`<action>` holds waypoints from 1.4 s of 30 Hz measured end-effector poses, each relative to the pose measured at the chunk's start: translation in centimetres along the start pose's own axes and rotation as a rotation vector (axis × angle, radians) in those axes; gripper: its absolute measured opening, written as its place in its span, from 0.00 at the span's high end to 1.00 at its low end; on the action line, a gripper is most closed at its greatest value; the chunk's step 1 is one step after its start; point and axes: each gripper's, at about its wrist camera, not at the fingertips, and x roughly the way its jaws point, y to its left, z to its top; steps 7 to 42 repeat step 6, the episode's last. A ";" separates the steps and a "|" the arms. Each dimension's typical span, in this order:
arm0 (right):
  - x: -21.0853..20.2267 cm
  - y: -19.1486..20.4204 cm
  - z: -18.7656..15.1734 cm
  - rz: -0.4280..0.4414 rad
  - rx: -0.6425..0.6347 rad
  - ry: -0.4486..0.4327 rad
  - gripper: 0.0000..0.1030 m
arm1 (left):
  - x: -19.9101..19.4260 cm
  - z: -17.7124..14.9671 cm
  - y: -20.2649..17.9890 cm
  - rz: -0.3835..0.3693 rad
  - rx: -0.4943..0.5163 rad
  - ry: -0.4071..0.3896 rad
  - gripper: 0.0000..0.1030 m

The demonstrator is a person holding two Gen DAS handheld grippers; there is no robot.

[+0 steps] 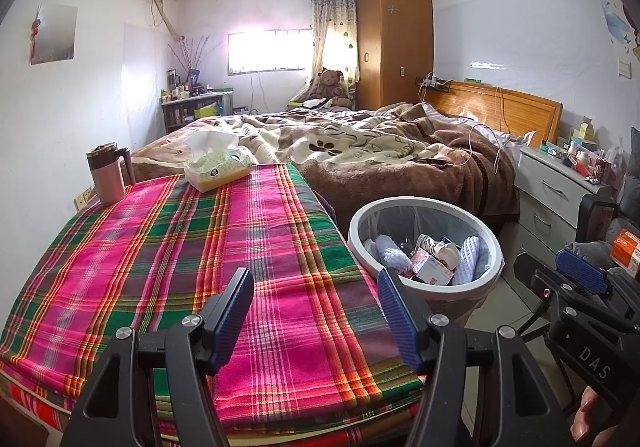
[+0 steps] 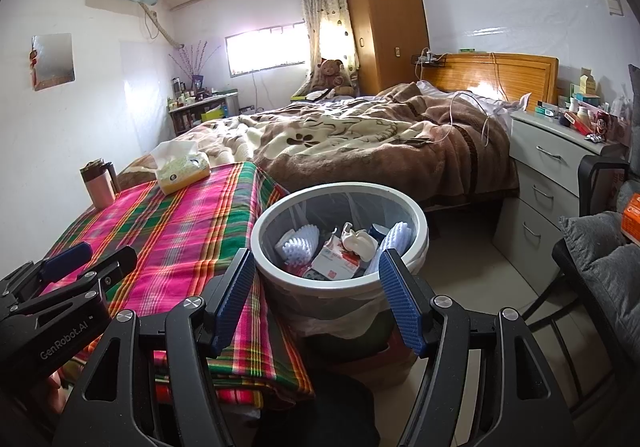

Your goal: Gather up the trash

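Note:
A white-rimmed trash bin (image 1: pixel 496 247) (image 2: pixel 420 219) with a clear liner stands on the floor beside the plaid-covered table (image 1: pixel 168 247) (image 2: pixel 180 223). In it lie white foam pieces (image 2: pixel 298 243), a red-and-white carton (image 2: pixel 336 263) and other scraps. My left gripper (image 1: pixel 316 311) is open and empty over the table's near edge. My right gripper (image 2: pixel 316 295) is open and empty just before the bin's near rim. Each gripper shows at the edge of the other's view, the left one (image 2: pixel 80 267) and the right one (image 1: pixel 576 279).
A tissue box (image 1: pixel 218 167) (image 2: pixel 182 167) and a lidded mug (image 1: pixel 108 175) (image 2: pixel 98 183) stand at the table's far side. Behind are a bed with a brown blanket (image 1: pixel 380 143), a grey drawer unit (image 2: pixel 556 175) with clutter, and a chair with grey cushions (image 2: pixel 608 259).

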 end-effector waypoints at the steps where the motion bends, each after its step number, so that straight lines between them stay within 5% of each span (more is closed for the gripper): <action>1: 0.0 0.0 0.0 0.000 -0.001 -0.001 0.36 | 0.0 0.0 -0.1 0.000 0.000 -0.001 0.38; 42: 0.0 0.1 0.0 -0.001 -0.002 0.000 0.36 | 0.0 0.0 -0.1 0.002 -0.001 0.001 0.38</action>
